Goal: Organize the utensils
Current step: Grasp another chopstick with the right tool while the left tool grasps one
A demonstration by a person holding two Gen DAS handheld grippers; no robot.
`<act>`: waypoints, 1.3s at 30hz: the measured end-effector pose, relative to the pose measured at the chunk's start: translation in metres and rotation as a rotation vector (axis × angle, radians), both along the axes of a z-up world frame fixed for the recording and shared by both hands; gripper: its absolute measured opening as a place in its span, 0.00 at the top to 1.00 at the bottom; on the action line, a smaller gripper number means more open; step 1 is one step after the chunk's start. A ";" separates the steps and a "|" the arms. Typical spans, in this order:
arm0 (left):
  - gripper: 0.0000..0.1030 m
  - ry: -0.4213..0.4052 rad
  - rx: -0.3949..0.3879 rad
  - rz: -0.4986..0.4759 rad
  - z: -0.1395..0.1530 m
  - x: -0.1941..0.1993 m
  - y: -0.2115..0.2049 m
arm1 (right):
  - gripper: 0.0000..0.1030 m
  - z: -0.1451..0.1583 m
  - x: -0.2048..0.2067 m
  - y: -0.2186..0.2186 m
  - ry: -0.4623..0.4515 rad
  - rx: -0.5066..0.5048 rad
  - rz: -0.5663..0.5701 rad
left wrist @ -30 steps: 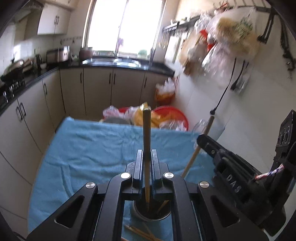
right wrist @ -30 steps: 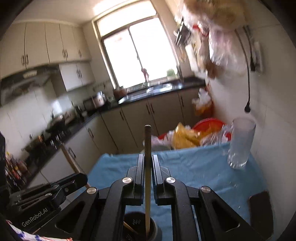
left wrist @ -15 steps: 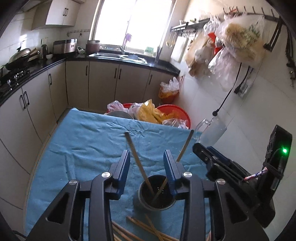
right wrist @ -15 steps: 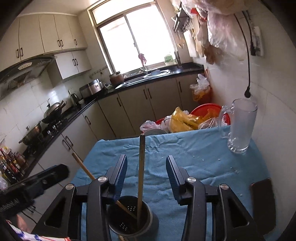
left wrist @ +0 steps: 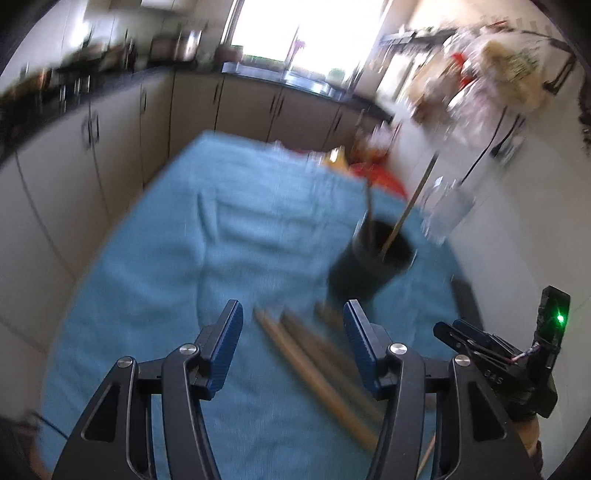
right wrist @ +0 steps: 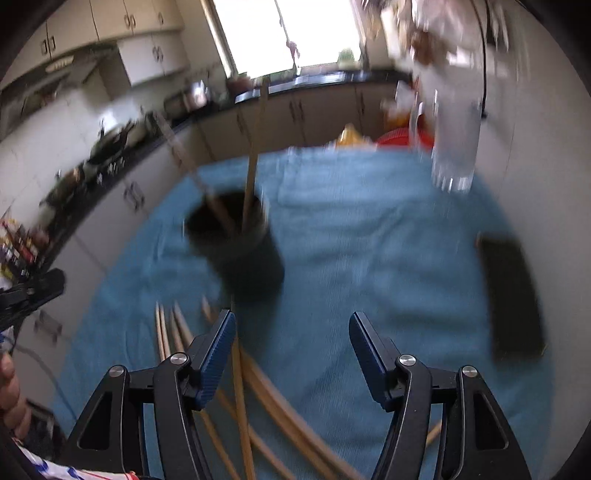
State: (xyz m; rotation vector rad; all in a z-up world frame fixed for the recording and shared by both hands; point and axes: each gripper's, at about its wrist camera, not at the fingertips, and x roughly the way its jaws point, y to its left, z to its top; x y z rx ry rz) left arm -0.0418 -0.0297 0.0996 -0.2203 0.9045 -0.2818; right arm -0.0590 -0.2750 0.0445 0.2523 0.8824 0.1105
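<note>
Bright window over dark counter, beige cabinets, white tiled wall, blue-clothed table

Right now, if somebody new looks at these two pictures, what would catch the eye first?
Probably the dark utensil cup on the blue cloth, with two wooden chopsticks standing in it. Next come the loose chopsticks lying on the cloth in front of the cup, between the fingers of the open left claw. The open right claw holds nothing, and a clear glass mug stands by the wall.
</note>
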 end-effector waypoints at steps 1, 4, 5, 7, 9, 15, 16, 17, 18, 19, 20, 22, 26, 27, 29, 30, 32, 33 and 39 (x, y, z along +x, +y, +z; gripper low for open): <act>0.47 0.037 -0.001 0.001 -0.013 -0.002 0.000 | 0.34 -0.008 -0.005 0.002 0.015 0.007 0.016; 0.62 0.099 0.011 -0.012 -0.045 -0.006 -0.009 | 0.36 -0.021 -0.015 0.005 0.032 0.030 0.044; 0.66 0.110 0.021 -0.020 -0.051 -0.005 -0.015 | 0.37 -0.024 -0.017 0.006 0.034 0.037 0.051; 0.76 0.124 0.042 -0.039 -0.063 -0.002 -0.026 | 0.38 -0.026 -0.021 0.008 0.035 0.045 0.058; 0.76 0.129 0.074 -0.041 -0.071 0.002 -0.036 | 0.38 -0.026 -0.023 0.010 0.029 0.048 0.062; 0.85 0.148 0.140 -0.052 -0.092 0.008 -0.054 | 0.38 -0.025 -0.025 0.011 0.015 0.057 0.064; 0.85 0.128 0.140 -0.049 -0.091 0.006 -0.056 | 0.38 -0.025 -0.025 0.011 0.013 0.056 0.066; 0.85 0.119 0.161 -0.048 -0.090 0.005 -0.059 | 0.38 -0.026 -0.025 0.013 0.012 0.054 0.067; 0.86 0.113 0.171 -0.048 -0.090 0.005 -0.061 | 0.38 -0.027 -0.025 0.015 0.012 0.050 0.069; 0.88 0.111 0.179 -0.050 -0.089 0.005 -0.063 | 0.38 -0.028 -0.024 0.016 0.013 0.044 0.073; 0.89 0.112 0.180 -0.052 -0.088 0.004 -0.064 | 0.38 -0.028 -0.023 0.018 0.013 0.041 0.076; 0.90 0.111 0.187 -0.054 -0.089 0.005 -0.064 | 0.38 -0.030 -0.022 0.022 0.015 0.039 0.088; 0.91 0.109 0.209 -0.055 -0.088 0.001 -0.065 | 0.38 -0.033 -0.021 0.029 0.020 0.031 0.107; 0.91 0.111 0.212 -0.055 -0.087 0.001 -0.065 | 0.38 -0.033 -0.021 0.030 0.021 0.031 0.109; 0.91 0.118 0.219 -0.056 -0.087 0.001 -0.065 | 0.39 -0.033 -0.021 0.033 0.019 0.030 0.116; 0.91 0.122 0.221 -0.055 -0.087 0.002 -0.065 | 0.39 -0.033 -0.022 0.034 0.017 0.031 0.119; 0.91 0.125 0.232 -0.049 -0.087 0.003 -0.064 | 0.43 -0.031 -0.025 0.038 0.012 0.043 0.145; 0.94 0.123 0.242 -0.045 -0.087 0.003 -0.063 | 0.45 -0.031 -0.027 0.041 0.008 0.048 0.163; 1.00 0.150 0.218 -0.040 -0.093 0.006 -0.044 | 0.58 -0.036 -0.047 0.072 0.021 0.087 0.351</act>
